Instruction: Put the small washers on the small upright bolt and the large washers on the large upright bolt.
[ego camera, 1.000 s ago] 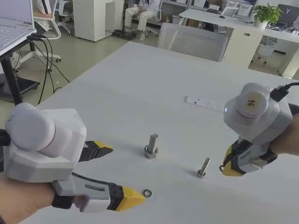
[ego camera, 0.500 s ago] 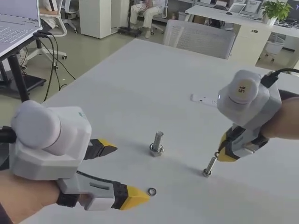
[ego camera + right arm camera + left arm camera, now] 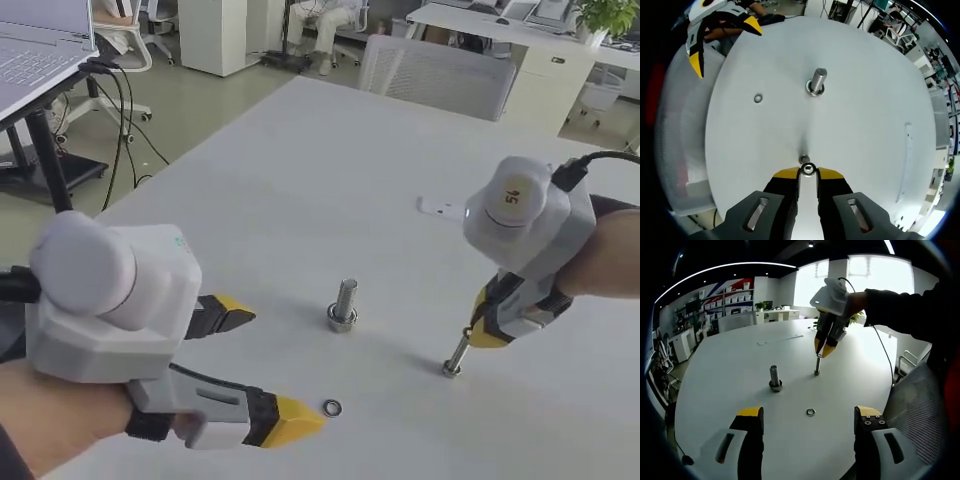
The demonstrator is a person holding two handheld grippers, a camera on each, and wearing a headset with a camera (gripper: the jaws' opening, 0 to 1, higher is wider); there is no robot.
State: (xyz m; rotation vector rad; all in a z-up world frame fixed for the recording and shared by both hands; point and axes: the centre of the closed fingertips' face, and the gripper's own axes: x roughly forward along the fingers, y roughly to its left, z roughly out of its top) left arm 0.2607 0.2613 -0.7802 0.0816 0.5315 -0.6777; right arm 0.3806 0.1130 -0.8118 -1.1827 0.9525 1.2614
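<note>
White worktop: R hand-held gripper nips small washer just above small bolt, axis upright; L hand-held gripper wide.

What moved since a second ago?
The right gripper moved from beside the small bolt to just over its top. Its jaws are shut on a small ring that looks like a washer. The big bolt, the loose washer and the open left gripper stayed where they were.
</note>
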